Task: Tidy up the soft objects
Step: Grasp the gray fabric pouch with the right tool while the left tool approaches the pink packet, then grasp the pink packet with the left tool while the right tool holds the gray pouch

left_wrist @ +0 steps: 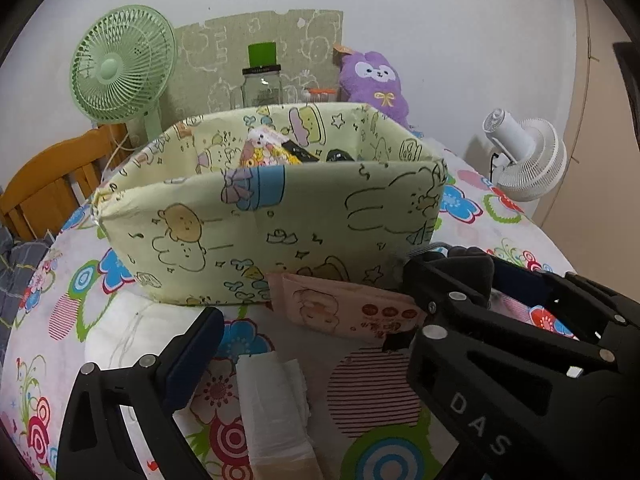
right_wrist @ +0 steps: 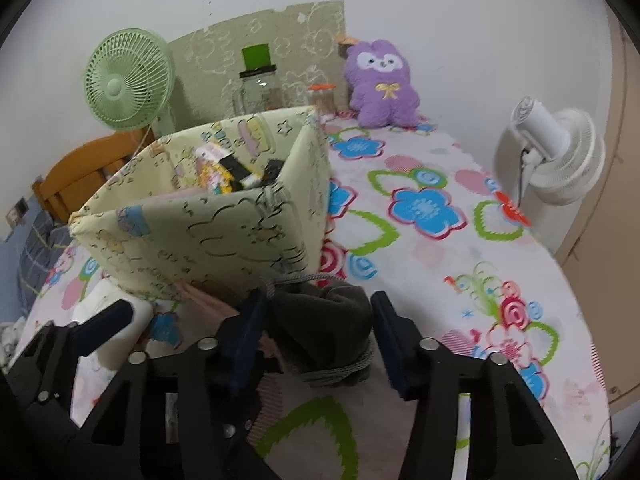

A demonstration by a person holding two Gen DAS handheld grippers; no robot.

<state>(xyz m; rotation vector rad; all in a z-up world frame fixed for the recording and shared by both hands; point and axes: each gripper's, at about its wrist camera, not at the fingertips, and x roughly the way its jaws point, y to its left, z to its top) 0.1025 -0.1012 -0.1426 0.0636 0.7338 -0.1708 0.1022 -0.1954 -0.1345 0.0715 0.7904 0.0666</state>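
Observation:
A pale green cartoon-print fabric bin [left_wrist: 256,236] stands on the flowered table, also in the right wrist view [right_wrist: 192,240], with several small items inside. A pink tissue pack [left_wrist: 344,312] lies at its front base. Folded white tissue [left_wrist: 276,404] lies nearer, between my left fingers. My left gripper [left_wrist: 316,344] is open above it. A dark grey drawstring pouch [right_wrist: 324,320] lies right of the bin's corner. My right gripper [right_wrist: 318,332] is open with its fingers on either side of the pouch. A purple plush owl [right_wrist: 382,84] sits at the back.
A green fan [left_wrist: 120,66] and glass jars [left_wrist: 262,84] stand behind the bin. A white fan [right_wrist: 556,156] stands at the table's right edge. A wooden chair [left_wrist: 52,184] is at the left. A white object [right_wrist: 116,332] lies near the left gripper.

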